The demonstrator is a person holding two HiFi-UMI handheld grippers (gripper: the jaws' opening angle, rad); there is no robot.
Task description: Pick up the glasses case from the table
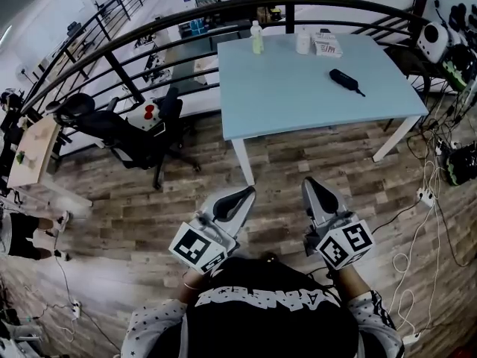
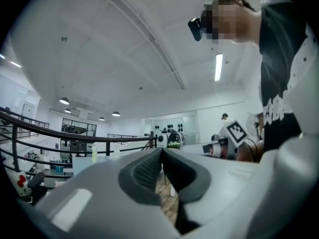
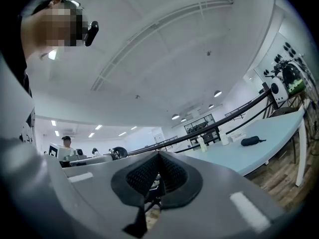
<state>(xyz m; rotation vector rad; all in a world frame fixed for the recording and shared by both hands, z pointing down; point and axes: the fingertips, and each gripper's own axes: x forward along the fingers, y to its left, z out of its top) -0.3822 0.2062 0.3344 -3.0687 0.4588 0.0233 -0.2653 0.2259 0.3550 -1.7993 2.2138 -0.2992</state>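
The black glasses case (image 1: 345, 79) lies on the right half of a light blue table (image 1: 298, 103); it shows small at the right of the right gripper view too, as the glasses case (image 3: 251, 141) on the table (image 3: 264, 158). Both grippers hang over the wooden floor, well short of the table's near edge. My left gripper (image 1: 248, 192) has its dark pads meeting at the tip (image 2: 161, 151), with nothing held. My right gripper (image 1: 310, 183) is likewise shut and empty (image 3: 159, 155).
A pale bottle (image 1: 256, 38), a white cup (image 1: 302, 43) and a box (image 1: 326, 45) stand along the table's far edge. A curved black railing (image 1: 149, 36) runs behind. A black office chair (image 1: 127, 129) sits left; cables (image 1: 425, 200) trail on the floor at right.
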